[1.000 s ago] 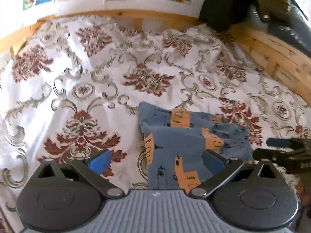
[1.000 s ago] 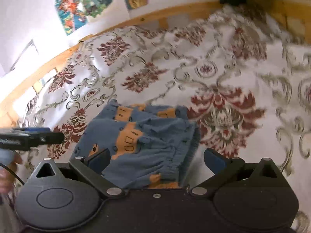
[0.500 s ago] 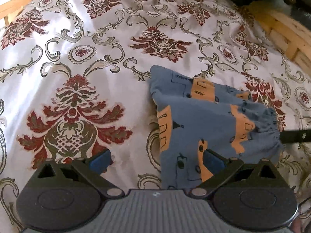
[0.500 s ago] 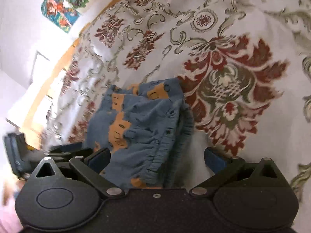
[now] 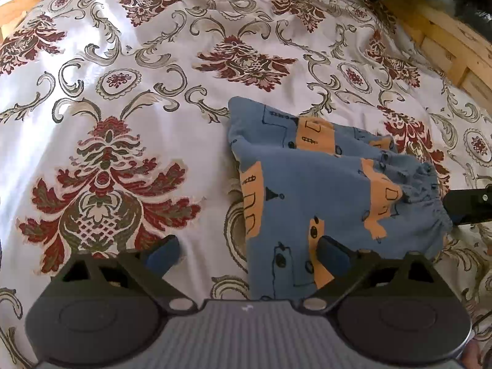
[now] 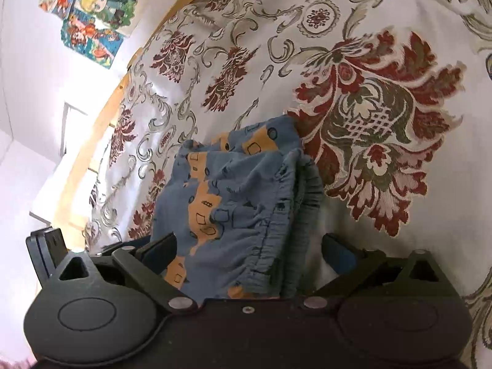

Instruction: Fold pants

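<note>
both claws, the left claw and the right claw, are spread wide and hold nothing. small blue and orange cloth pants lie folded on the flowery white bedspread. folding looks nearly done; next, pat the pants flat.

Bright daylight washes out the wall; fisheye edges bend, focus sharp.

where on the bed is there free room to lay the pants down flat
The bedspread lies bare left of the folded pants, out to the wooden bed frame, and beyond them toward the far rail. It is crowded around the pants: the open left gripper straddles their near edge and the open right gripper straddles the waistband end.
</note>
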Demonstrator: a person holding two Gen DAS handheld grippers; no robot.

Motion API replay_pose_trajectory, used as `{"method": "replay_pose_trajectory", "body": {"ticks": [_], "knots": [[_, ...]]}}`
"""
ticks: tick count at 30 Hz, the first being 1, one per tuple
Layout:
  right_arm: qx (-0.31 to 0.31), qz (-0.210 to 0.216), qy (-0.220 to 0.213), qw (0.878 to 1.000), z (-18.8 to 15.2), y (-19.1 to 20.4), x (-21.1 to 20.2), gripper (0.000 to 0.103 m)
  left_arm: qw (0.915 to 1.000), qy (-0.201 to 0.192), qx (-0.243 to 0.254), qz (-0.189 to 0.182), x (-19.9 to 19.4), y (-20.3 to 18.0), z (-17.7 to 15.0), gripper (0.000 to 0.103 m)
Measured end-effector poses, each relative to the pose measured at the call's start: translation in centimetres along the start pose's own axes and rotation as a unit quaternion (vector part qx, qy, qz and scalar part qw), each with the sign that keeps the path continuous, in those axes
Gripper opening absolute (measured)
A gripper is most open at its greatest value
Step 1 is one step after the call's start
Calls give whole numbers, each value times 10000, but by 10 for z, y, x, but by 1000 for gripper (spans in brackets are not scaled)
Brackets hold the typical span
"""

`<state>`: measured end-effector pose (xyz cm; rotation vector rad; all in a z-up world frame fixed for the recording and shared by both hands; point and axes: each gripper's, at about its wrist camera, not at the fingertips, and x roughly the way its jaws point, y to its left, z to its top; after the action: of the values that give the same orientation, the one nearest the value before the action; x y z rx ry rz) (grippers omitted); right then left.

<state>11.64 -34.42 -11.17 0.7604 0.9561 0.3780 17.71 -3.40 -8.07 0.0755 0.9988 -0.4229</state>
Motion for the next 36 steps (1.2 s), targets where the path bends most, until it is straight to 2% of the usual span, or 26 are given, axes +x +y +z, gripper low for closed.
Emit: {"method": "replay_pose_trajectory", "body": {"ticks": [7,10,15,18,20,24,30,33,35,36], "knots": [[46,-105,17,9999,-2,-2,-1,71,9980,215,-264,-533,-1,8,3,69],[27,-162,51,9999,-2,-3,-1,62,9943,341,-580,-826,1,18,3,58],[1,-297,51,9995,-4,-3,-1,40,9868,444,-996,-1194,3,32,4,42],[-59,-340,1,9994,-5,-1,-2,36,9842,447,-1124,-1296,2,35,4,33],[-229,-395,-27,9990,-6,4,-2,35,9843,435,-1155,-1263,1,36,4,27],[-862,-596,-82,9945,-10,24,-1,35,9835,465,-1269,-1202,2,38,4,24],[-2054,-1254,-87,9706,-23,51,8,35,9874,421,-1121,-1033,2,32,4,23],[-1881,-1317,-91,9732,-23,46,10,41,9925,277,-800,-883,-1,23,3,24],[-1618,-1278,-78,9785,-19,40,9,53,9952,211,-573,-771,-3,16,3,25],[-1505,-1230,-78,9809,-18,36,8,56,9960,189,-478,-730,-3,13,3,26]]}}
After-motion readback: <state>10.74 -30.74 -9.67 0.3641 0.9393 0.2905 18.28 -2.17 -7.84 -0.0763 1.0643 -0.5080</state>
